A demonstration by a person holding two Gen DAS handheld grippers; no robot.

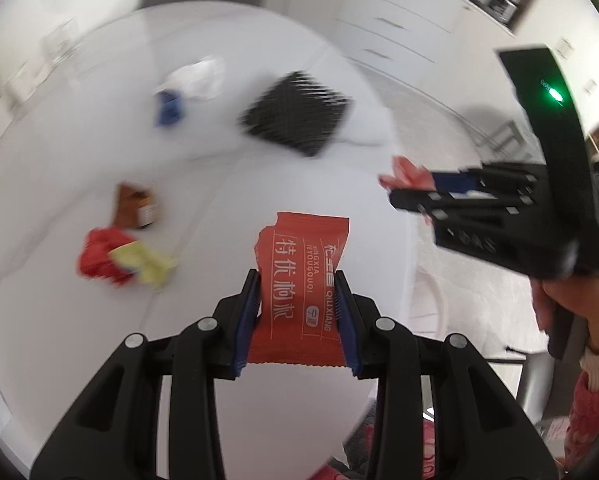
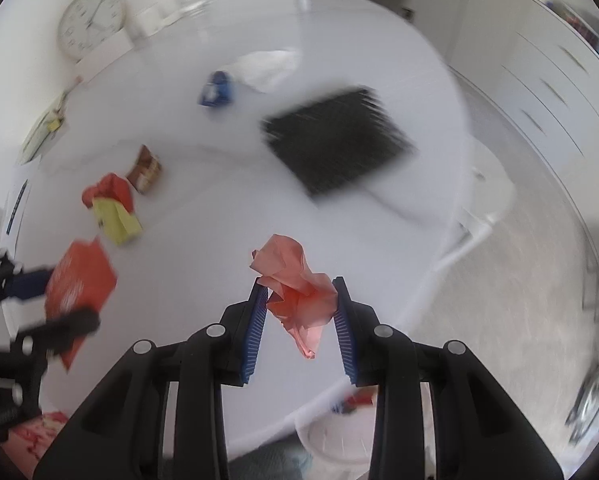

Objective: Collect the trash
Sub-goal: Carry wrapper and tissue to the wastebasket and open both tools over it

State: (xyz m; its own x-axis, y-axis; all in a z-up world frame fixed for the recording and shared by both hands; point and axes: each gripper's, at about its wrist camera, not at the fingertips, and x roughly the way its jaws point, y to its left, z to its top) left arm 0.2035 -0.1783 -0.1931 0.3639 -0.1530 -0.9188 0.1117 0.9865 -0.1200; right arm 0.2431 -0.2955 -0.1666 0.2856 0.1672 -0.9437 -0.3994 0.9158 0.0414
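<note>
My left gripper (image 1: 297, 276) is shut on a flat red snack wrapper (image 1: 299, 276) with white Chinese print, held above the white round table (image 1: 99, 340). It also shows at the left of the right wrist view (image 2: 79, 284). My right gripper (image 2: 299, 284) is shut on a crumpled pink paper (image 2: 299, 292), held above the table near its right edge. That gripper shows in the left wrist view (image 1: 415, 190) with the pink paper (image 1: 405, 172) at its tip. A red and yellow wrapper (image 1: 119, 260) and a brown packet (image 1: 135, 206) lie on the table to the left.
A black square mat (image 1: 295, 114) lies at mid table. A blue item (image 1: 169, 108) and white crumpled paper (image 1: 197, 76) lie further back. A white bin (image 2: 339, 440) with some trash inside stands on the floor below the table edge. A white chair (image 2: 479, 200) stands at the right.
</note>
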